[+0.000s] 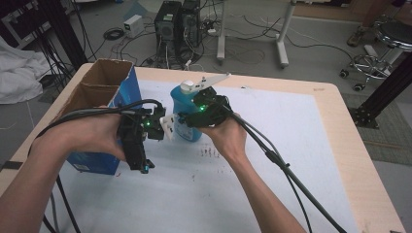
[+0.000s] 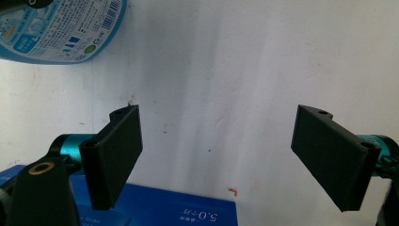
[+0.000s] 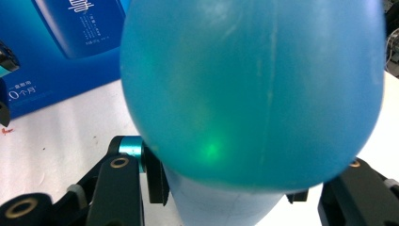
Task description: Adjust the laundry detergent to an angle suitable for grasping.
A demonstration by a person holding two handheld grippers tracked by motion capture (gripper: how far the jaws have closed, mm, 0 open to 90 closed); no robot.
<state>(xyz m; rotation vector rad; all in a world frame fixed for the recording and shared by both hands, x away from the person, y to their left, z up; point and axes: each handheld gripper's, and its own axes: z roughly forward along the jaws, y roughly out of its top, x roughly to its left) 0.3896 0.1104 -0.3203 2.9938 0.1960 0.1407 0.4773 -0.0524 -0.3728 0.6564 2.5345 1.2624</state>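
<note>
A blue plastic bottle with a white cap stands upright on the white table cover, just right of the blue box. My right gripper comes at it from the right and is shut on its lower body. In the right gripper view the bottle bulges between the black jaws, whose pads press its narrow base. My left gripper hangs over the cover in front of the box, pointing down. Its jaws stand wide apart in the left gripper view with bare cover between them. The bottle's label shows at top left there.
An open blue cardboard box stands at the table's left; its printed side lies behind the bottle and its edge under the left jaws. Gripper cables trail toward the near edge. Computers, cables and a stool stand on the floor beyond.
</note>
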